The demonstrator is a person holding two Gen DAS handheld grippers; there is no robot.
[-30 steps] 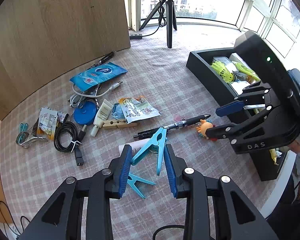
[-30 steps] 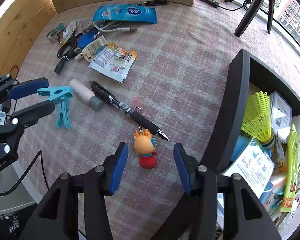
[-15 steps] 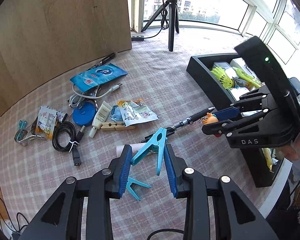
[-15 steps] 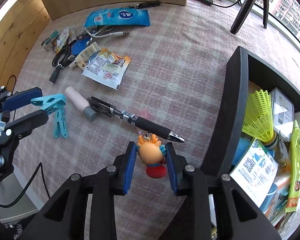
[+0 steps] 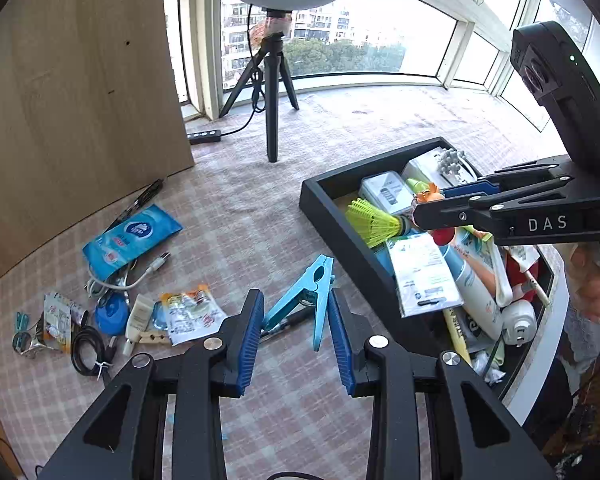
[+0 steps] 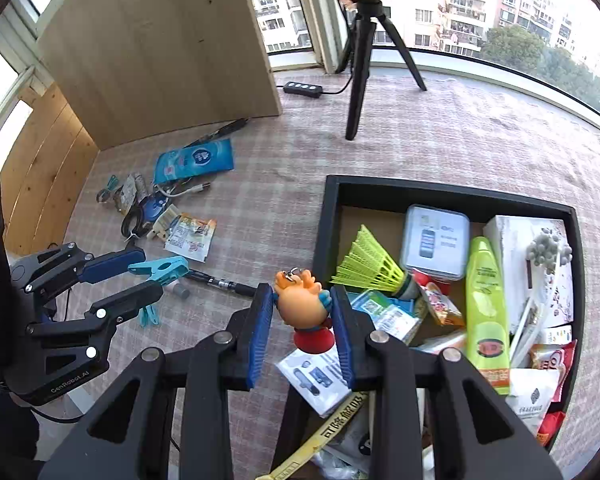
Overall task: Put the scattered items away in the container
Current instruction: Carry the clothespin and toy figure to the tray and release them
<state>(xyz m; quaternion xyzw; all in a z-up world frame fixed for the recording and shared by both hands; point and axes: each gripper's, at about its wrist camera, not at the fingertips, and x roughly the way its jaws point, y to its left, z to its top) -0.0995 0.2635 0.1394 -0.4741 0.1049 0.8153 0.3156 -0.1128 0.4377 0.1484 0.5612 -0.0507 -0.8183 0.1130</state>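
My left gripper (image 5: 294, 308) is shut on a light blue clothespin (image 5: 308, 292) and holds it above the checked cloth, just left of the black container (image 5: 340, 232). In the right wrist view the same clothespin (image 6: 160, 270) sits in the left gripper (image 6: 134, 276). My right gripper (image 6: 302, 300) is shut on an orange and red toy figure (image 6: 304, 308), above the container's near left wall (image 6: 322, 224). The container holds a yellow shuttlecock (image 6: 368, 264), a green bottle (image 6: 484, 304) and several packets. A black pen (image 6: 220, 282) lies on the cloth.
Scattered to the left are a blue wipes pack (image 5: 132, 236), a snack packet (image 5: 192, 314), a black cable (image 5: 86, 348) and a blue disc (image 5: 112, 314). A tripod (image 5: 272, 120) and power strip (image 5: 205, 136) stand behind. A wooden board (image 5: 80, 100) walls the left.
My right gripper shut on the toy figure and lifted it from the cloth to over the container's edge. The left gripper rose and moved right with the clothespin.
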